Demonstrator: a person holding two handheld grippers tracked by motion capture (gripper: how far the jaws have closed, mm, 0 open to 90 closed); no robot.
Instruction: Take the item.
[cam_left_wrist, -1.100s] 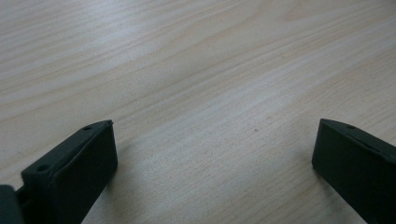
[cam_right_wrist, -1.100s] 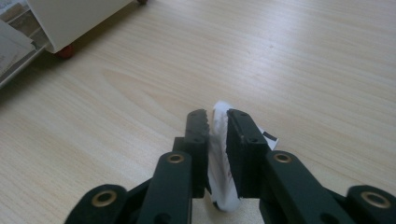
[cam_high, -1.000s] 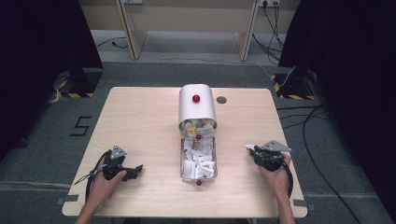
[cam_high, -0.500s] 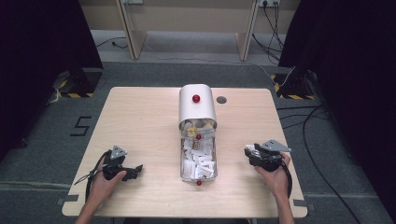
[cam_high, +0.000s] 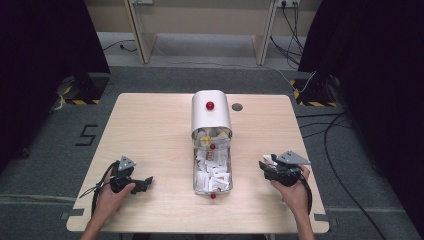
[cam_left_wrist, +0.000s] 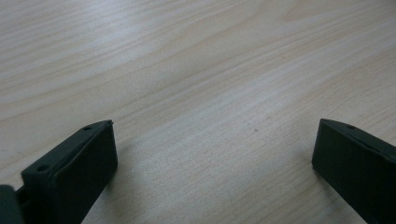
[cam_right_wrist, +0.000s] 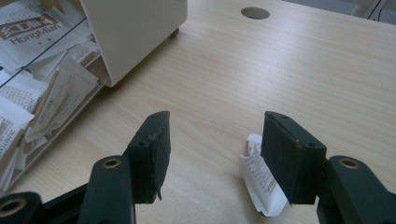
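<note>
Pale wooden table (cam_high: 150, 130): right tool (cam_right_wrist: 212, 149), jaws just opening, straddles a light, flimsy printed paper slip (cam_right_wrist: 259, 179); pinch its raised edge.

Pale matt wood-grain table (cam_right_wrist: 299, 70), crumpled printed paper slip (cam_right_wrist: 261, 179), clear glossy bin (cam_high: 212, 170) under a smooth satin lid (cam_high: 211, 117).

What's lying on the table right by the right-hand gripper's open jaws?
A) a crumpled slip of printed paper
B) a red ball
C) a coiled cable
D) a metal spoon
A: in the right gripper view a white printed paper slip lies on the wooden table beside one jaw of the open right gripper, loose, not pinched.
</note>
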